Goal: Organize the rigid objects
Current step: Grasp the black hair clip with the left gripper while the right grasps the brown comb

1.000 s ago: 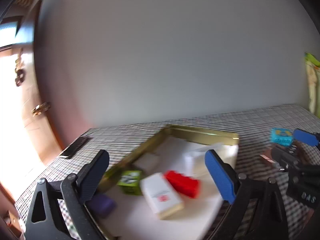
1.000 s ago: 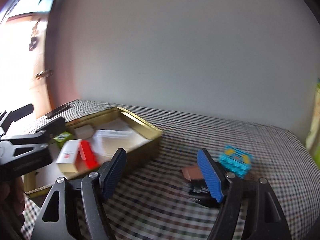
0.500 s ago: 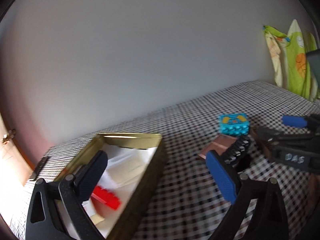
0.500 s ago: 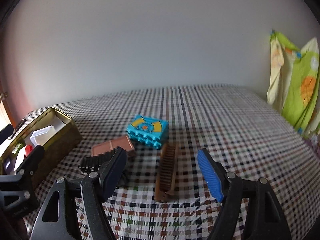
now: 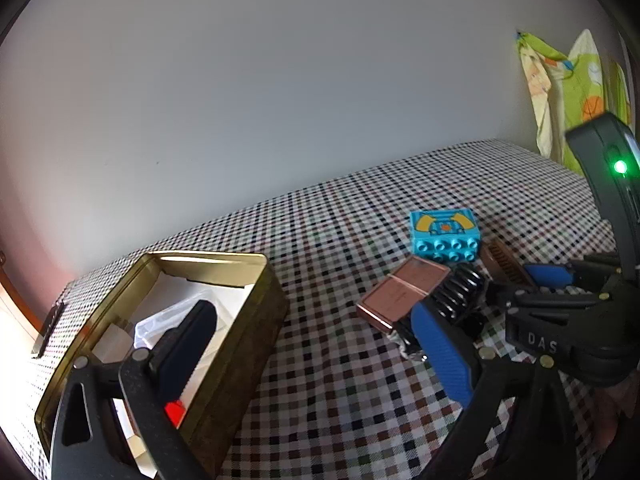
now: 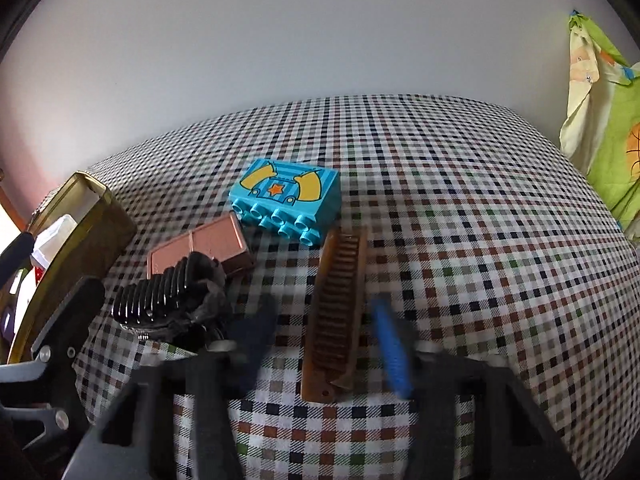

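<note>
Comb [image 6: 338, 312], brown, lies on the checked cloth [image 6: 480, 240] between the right tongs [image 6: 324, 346], whose jaws have just been closing around it without yet pressing it. Left tongs [image 5: 316, 354] hang open beside the gold tin [image 5: 240, 320].

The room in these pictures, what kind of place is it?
Probably a room in a home. A checked cloth covers the surface, a child's bright printed fabric hangs at the wall, and a toy block and comb lie about.
</note>
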### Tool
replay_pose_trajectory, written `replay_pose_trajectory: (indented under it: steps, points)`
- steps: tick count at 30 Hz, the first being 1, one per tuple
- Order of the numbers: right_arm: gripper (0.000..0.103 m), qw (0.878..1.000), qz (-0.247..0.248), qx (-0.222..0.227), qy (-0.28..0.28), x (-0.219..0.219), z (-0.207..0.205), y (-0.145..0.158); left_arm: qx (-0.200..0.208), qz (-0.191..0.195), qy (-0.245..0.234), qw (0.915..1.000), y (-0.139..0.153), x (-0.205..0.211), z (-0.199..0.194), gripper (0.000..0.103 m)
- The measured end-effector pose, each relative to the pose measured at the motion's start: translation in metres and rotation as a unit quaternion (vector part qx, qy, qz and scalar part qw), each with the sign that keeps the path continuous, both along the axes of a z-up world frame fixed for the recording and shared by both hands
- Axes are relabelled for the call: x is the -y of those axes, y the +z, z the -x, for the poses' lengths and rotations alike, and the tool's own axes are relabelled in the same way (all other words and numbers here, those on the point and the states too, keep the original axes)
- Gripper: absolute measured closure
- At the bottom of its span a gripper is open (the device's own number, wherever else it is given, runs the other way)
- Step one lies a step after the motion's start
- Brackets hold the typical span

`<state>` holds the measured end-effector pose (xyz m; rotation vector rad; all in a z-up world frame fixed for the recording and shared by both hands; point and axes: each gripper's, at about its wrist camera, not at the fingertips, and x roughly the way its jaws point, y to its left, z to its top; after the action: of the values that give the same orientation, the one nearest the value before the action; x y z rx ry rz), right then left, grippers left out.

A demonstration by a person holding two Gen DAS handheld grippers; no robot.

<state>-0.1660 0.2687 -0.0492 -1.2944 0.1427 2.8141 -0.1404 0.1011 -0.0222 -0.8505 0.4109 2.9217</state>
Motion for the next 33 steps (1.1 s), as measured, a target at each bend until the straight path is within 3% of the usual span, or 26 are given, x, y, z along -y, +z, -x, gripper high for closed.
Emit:
replay_pose_trajectory:
  steps: [2, 3, 12, 15, 17, 24, 28, 33]
  points:
    - [0.074, 1.0, -0.004, -0.003, -0.002, 0.001, -0.001, 0.001, 0.002, 0.007, -0.006, 1.0, -0.003, -0.005, 0.001, 0.003]
    - [0.075, 1.0, -0.007, -0.011, -0.011, -0.001, -0.004, 0.004, 0.002, 0.01, -0.008, 0.9999, -0.005, -0.009, 0.002, 0.003]
    - [0.075, 0.996, -0.037, -0.045, -0.06, -0.01, -0.018, 0.012, -0.001, 0.032, -0.038, 0.9988, -0.003, -0.029, -0.003, 0.003]
    - [0.075, 0.996, -0.026, -0.052, -0.067, -0.015, -0.023, 0.013, 0.01, 0.04, -0.053, 0.9978, -0.005, -0.037, 0.0, 0.005]
    - [0.075, 0.996, -0.018, -0.054, -0.071, -0.019, -0.025, 0.014, 0.024, 0.049, -0.063, 0.9965, -0.008, -0.042, 0.003, 0.009]
    - [0.075, 0.994, -0.025, -0.066, -0.083, -0.014, -0.028, 0.017, 0.071, 0.05, -0.086, 0.9925, -0.018, -0.052, 0.015, 0.039]
    - [0.075, 0.994, -0.019, -0.069, -0.081, -0.017, -0.03, 0.02, 0.078, 0.052, -0.109, 0.9896, -0.02, -0.056, 0.015, 0.074]
    - [0.075, 0.993, -0.024, -0.077, -0.085, -0.01, -0.036, 0.025, 0.061, 0.038, -0.104, 0.992, -0.014, -0.05, 0.009, 0.074]
